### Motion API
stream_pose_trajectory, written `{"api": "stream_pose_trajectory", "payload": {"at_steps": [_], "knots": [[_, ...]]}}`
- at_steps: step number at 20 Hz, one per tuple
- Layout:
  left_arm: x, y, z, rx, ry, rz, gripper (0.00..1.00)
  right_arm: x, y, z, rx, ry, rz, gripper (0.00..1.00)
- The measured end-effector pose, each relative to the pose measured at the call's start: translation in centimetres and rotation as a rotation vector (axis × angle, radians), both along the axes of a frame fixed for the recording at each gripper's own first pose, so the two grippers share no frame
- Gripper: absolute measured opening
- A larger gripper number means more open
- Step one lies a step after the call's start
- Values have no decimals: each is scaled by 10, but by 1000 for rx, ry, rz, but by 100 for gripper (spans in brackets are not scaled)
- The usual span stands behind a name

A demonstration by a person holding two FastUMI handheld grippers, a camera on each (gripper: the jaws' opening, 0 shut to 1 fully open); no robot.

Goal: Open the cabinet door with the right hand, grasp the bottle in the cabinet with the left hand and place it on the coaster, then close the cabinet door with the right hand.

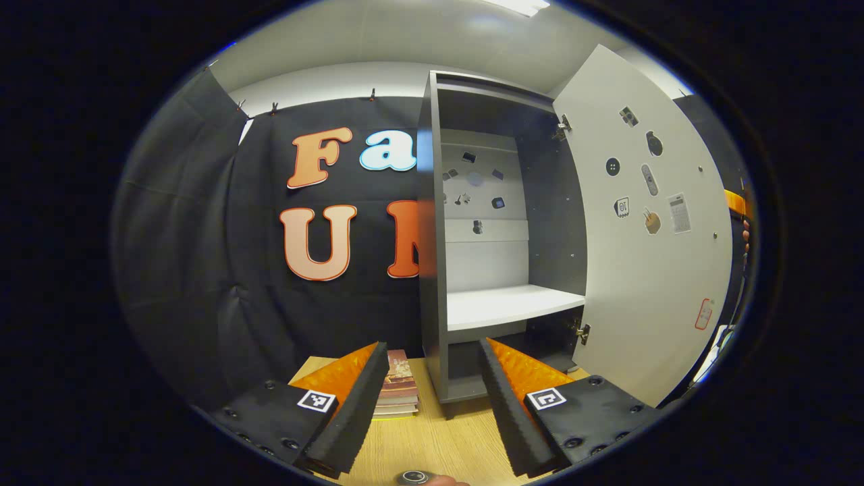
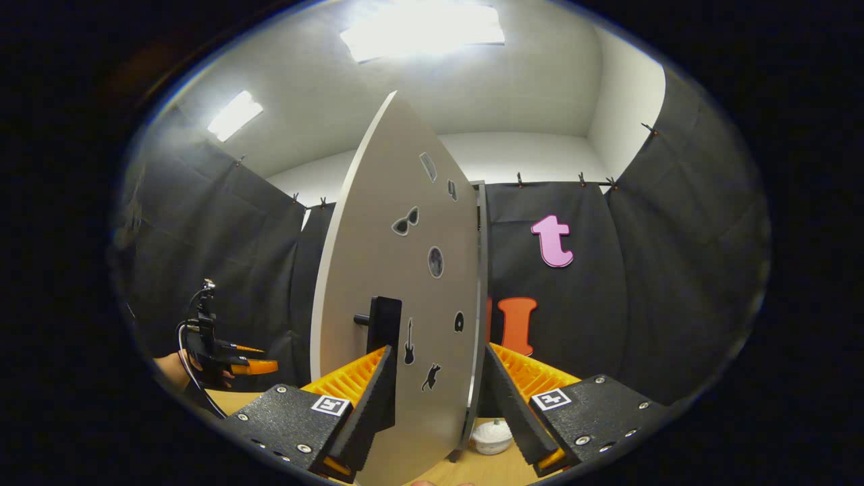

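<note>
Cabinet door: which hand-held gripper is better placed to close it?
Right. The right hand-held gripper straddles the open cabinet door by the handle; the left hand-held gripper faces the shelf instead.

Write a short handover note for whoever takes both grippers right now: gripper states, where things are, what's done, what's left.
Left gripper: open, holding nothing, facing the cabinet.
Right gripper: open, fingers either side of the door, beside its black handle.
White shelf: bare. A dark round top at the left gripper view's bottom edge may be the bottle; I cannot tell.
Done: door opened.
Left: confirm bottle on coaster, then close door with right.
</note>
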State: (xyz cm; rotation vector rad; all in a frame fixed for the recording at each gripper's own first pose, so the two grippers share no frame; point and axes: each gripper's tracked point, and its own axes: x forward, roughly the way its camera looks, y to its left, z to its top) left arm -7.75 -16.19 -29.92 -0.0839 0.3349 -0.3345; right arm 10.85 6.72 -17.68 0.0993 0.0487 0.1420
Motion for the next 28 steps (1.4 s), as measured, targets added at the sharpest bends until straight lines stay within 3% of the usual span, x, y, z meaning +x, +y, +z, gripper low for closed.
{"api": "stream_pose_trajectory", "payload": {"at_steps": [17, 23, 24, 27, 28], "knots": [[31, 55, 15, -12, -56, 61, 89, 1, 33, -13, 58, -25, 200, 83], [40, 83, 5, 17, -70, 110, 88, 28, 53, -44, 78, 52, 263, 85], [41, 90, 3, 21, -65, 126, 87, 34, 54, -48, 77, 67, 272, 90], [42, 105, -1, 16, -53, 160, 87, 53, 59, -59, 72, 96, 283, 86], [43, 110, -1, 18, -52, 171, 88, 57, 63, -62, 79, 103, 298, 90]]}}
